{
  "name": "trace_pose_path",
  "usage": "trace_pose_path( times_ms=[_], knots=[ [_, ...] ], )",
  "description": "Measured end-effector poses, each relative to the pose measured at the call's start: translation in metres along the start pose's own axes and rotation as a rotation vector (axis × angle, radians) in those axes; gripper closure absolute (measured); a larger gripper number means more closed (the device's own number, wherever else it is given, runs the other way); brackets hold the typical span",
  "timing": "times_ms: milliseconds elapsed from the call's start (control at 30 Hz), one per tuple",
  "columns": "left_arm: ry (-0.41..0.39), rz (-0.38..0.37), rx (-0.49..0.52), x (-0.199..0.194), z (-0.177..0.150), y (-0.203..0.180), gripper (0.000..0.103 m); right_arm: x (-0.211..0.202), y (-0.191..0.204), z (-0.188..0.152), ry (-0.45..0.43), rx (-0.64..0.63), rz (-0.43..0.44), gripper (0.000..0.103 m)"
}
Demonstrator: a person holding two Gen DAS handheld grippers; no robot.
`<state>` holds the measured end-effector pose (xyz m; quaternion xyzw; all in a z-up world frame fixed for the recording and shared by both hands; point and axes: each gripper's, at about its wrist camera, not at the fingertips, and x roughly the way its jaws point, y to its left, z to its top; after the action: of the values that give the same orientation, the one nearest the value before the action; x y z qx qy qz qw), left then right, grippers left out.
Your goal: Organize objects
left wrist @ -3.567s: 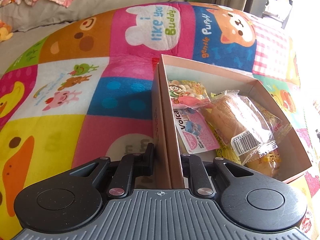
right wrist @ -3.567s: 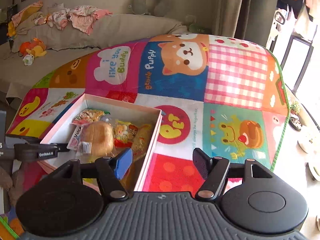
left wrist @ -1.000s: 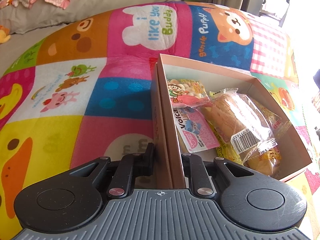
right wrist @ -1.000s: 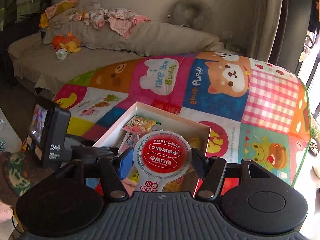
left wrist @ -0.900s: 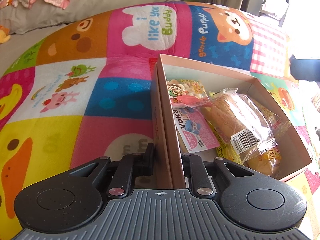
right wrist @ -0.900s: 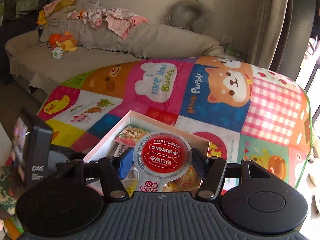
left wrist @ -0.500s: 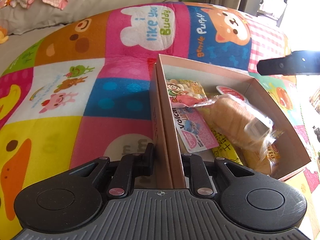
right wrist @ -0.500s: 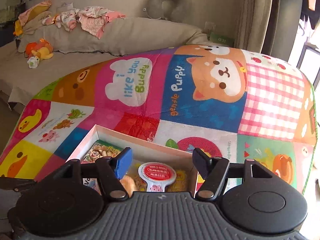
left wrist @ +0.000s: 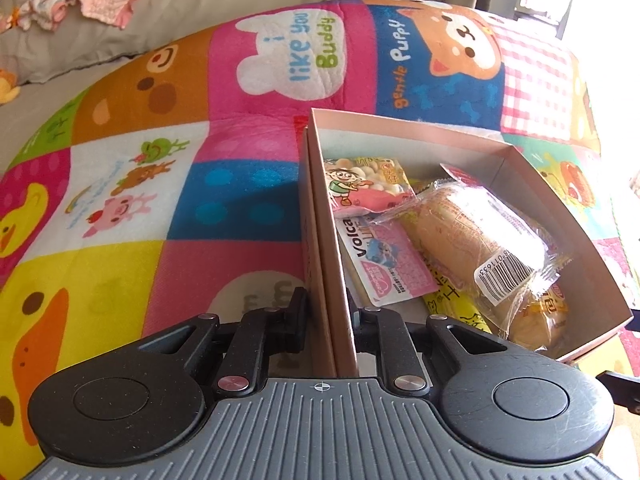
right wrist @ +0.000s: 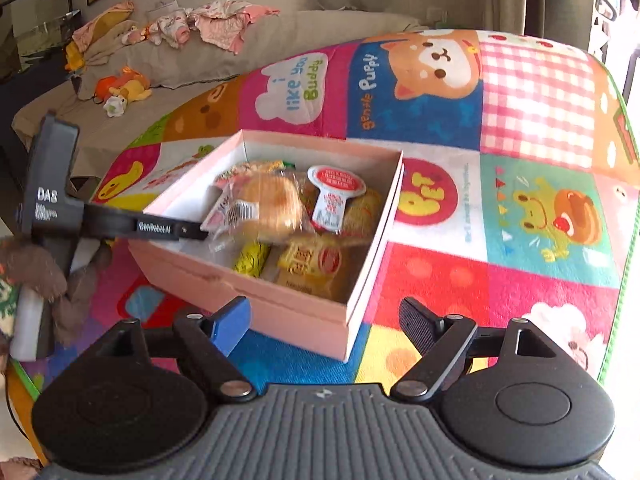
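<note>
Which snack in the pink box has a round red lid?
The jelly cup, lying on the other packets beside the wrapped bread roll; the rest are flat or clear wrappers.

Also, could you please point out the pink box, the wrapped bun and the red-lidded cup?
pink box (right wrist: 280, 304), right wrist view, near outer wall.
wrapped bun (left wrist: 460, 228), left wrist view, middle of wrapper.
red-lidded cup (right wrist: 337, 182), right wrist view, red lid.

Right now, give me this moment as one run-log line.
left claw: shut on pink box wall | right claw: jaws opening, nothing between them | red-lidded cup: lying in box on snacks
</note>
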<state>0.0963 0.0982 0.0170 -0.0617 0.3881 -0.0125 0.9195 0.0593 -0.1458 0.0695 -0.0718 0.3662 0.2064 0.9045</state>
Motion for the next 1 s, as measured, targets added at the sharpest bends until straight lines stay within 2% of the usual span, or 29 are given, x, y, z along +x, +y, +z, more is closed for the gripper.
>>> trace_pose_path(
  times_ms=[133, 200, 267, 333, 367, 433, 500, 633, 700, 733, 833, 867, 933, 1000],
  knots=[
    [0.008, 0.01, 0.064, 0.02, 0.018, -0.023, 0.085, 0.019, -0.007, -0.014, -0.003, 0.037, -0.031, 0.029],
    [0.021, -0.027, 0.053, 0.042, 0.04, -0.036, 0.086, 0.029, -0.015, -0.015, -0.016, 0.081, -0.026, 0.03],
    [0.03, -0.058, 0.038, 0.062, 0.057, -0.047, 0.086, 0.036, -0.021, -0.012, -0.049, 0.101, -0.092, 0.03],
    [0.024, -0.039, 0.072, 0.075, 0.066, -0.055, 0.078, 0.044, -0.029, -0.005, -0.071, 0.096, -0.196, 0.03],
    [0.012, -0.016, 0.096, 0.078, 0.067, -0.057, 0.066, 0.048, -0.035, -0.002, -0.071, 0.112, -0.228, 0.03],
    [-0.024, -0.02, 0.113, 0.08, 0.064, -0.053, 0.059, 0.055, -0.05, 0.004, -0.071, 0.146, -0.243, 0.03],
    [-0.06, -0.047, 0.078, 0.08, 0.062, -0.046, 0.059, 0.061, -0.057, 0.006, -0.069, 0.161, -0.234, 0.027],
    [-0.081, -0.006, 0.058, 0.08, 0.062, -0.047, 0.061, 0.076, -0.055, 0.001, -0.067, 0.131, -0.315, 0.026],
    [-0.13, 0.018, 0.077, 0.066, 0.058, -0.05, 0.064, 0.079, -0.058, -0.004, -0.055, 0.151, -0.345, 0.026],
    [-0.159, 0.025, 0.095, 0.055, 0.055, -0.052, 0.064, 0.077, -0.059, -0.007, -0.05, 0.171, -0.352, 0.022],
    [-0.246, 0.06, 0.14, 0.013, 0.038, -0.056, 0.063, 0.054, -0.056, -0.021, -0.063, 0.203, -0.321, 0.0],
    [-0.266, 0.063, 0.14, -0.002, 0.029, -0.056, 0.061, 0.044, -0.053, -0.029, -0.073, 0.209, -0.323, 0.0],
    [-0.319, 0.053, 0.117, -0.033, 0.007, -0.052, 0.063, 0.029, -0.043, -0.043, -0.057, 0.21, -0.319, 0.0],
    [-0.307, 0.032, 0.1, -0.056, -0.02, -0.052, 0.064, 0.019, -0.031, -0.06, -0.027, 0.212, -0.296, 0.0]
  ],
)
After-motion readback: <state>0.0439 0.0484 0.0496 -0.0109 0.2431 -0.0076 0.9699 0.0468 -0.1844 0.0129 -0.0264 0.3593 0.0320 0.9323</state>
